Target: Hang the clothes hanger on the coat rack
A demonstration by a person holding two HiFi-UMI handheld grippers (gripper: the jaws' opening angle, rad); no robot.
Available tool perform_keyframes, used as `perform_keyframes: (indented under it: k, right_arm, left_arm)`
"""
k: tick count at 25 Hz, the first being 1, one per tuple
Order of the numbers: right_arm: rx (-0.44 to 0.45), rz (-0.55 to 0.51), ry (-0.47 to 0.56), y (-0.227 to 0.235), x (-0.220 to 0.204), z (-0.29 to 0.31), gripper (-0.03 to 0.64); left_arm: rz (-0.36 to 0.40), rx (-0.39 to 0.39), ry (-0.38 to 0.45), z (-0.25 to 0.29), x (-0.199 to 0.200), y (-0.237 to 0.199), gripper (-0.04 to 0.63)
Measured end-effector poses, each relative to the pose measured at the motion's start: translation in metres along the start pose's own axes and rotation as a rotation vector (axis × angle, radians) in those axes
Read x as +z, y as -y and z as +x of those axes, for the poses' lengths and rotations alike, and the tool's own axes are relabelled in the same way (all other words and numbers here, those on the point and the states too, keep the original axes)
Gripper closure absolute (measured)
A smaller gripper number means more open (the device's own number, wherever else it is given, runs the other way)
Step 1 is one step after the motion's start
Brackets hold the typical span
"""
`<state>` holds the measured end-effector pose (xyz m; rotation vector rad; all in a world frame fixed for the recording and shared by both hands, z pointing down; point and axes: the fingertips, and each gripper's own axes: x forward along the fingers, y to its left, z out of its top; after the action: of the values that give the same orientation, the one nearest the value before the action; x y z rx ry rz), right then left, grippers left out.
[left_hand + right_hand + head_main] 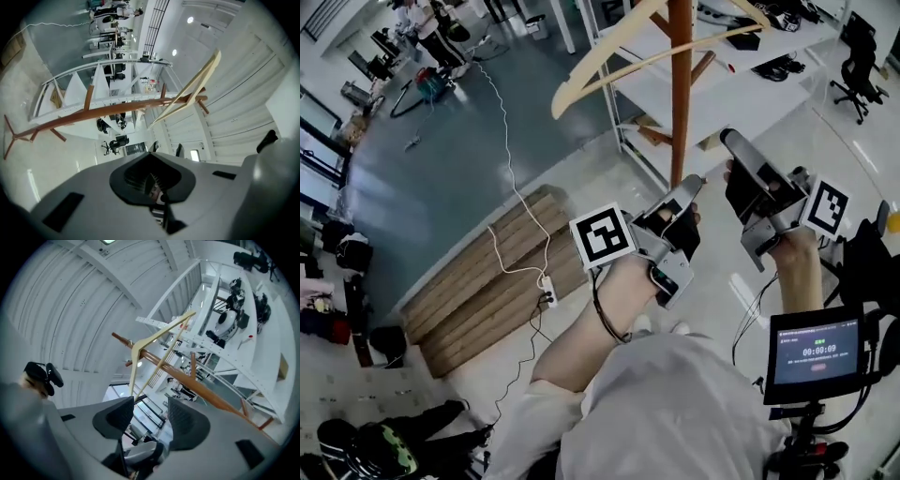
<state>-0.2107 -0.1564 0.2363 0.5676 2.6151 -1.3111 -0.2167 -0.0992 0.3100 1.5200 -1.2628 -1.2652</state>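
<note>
clothes hanger point(579, 73): 1 | coat rack point(680, 112): 1 | hand-held grippers: 2 (left point(694, 184), right point(728, 140)) | office chair point(860, 66): 1 | display point(817, 354): 1

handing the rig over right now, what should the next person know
Left tool: shut, empty.
Right tool: open, empty.
The hanger is up near the top of the coat rack, clear of both tools; it appears to hang from a peg there.
Done: the hanging, by the look of it.
Left: check that it sits firmly, then lower both tools.
</note>
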Motion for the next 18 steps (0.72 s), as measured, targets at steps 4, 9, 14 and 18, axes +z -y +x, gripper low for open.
perform_keyframes:
  k: [4,9,14,18]
  right_arm:
    - [-0.164,-0.007,0.139,0.033,-0.003,-0.068,0.400]
    - [-0.272,-0.016,0.282,0.067,-0.012,-0.138,0.400]
    - [-0.381,-0.028,0.436,0.046,-0.024,-0.206,0.400]
    - [-0.442,-0.045,0.486,0.050,-0.024,-0.242,0.402]
  left_arm:
    - [-0.034,-0.012,-0.130,0.022,-0.044,-0.021,0.589]
    - [-0.061,-0.035,-0.235,0.042,-0.085,-0.059,0.589]
    - [-0.095,-0.061,-0.423,0.057,-0.152,-0.059,0.589]
    - [-0.126,-0.074,-0.501,0.075,-0.188,-0.069,0.589]
